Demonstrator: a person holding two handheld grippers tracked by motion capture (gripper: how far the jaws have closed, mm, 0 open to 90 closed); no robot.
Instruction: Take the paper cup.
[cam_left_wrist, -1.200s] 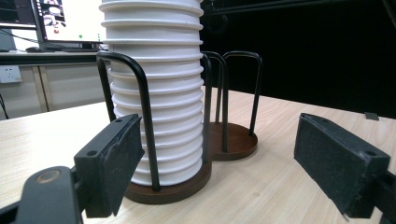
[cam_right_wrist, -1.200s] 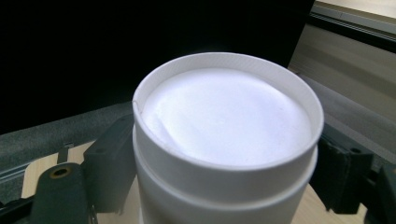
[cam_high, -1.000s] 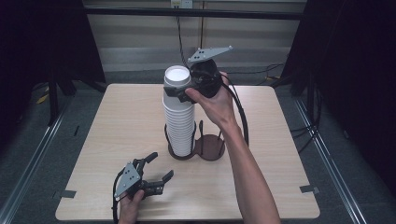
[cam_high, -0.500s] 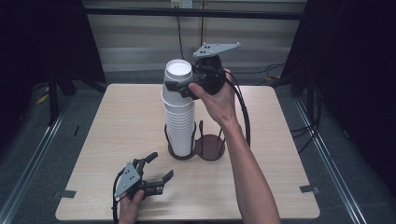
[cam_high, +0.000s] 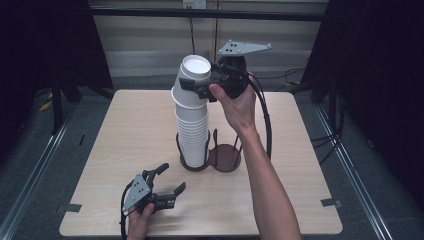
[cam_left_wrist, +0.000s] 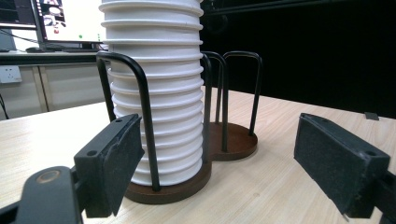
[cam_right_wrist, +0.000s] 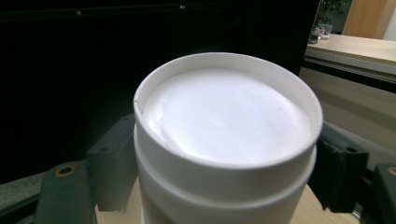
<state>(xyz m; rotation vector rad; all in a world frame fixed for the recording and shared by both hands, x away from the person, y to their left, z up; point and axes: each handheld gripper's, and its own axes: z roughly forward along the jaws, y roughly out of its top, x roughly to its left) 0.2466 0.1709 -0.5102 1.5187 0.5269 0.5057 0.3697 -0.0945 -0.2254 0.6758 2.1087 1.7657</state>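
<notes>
The desk (cam_high: 125, 130) is mostly bare wood, with wide free stretches on its left and right sides and along the near edge, where the left gripper (cam_high: 167, 187) rests near the left corner, well apart from everything else. A tall stack of white cups (cam_high: 192, 135), upside down, stands in the left ring of a dark double cup holder (cam_high: 225, 157) around the middle of the desk; the holder's right ring stands just beside the stack, its wire loops rising around a round base. Beyond the far edge the floor drops away to a wall and dark curtains at both sides. The right gripper (cam_high: 200, 89) is held up high over the far half of the desk, at the top of the stack. In the right gripper view its two jaws sit on either side of the top cup (cam_right_wrist: 224, 140), pads against its wall, and they have just been closing on it; this cup leans slightly off the line of the stack below. The left gripper's jaws stand apart in the left gripper view with nothing between them, pointing towards the foot of the stack.
</notes>
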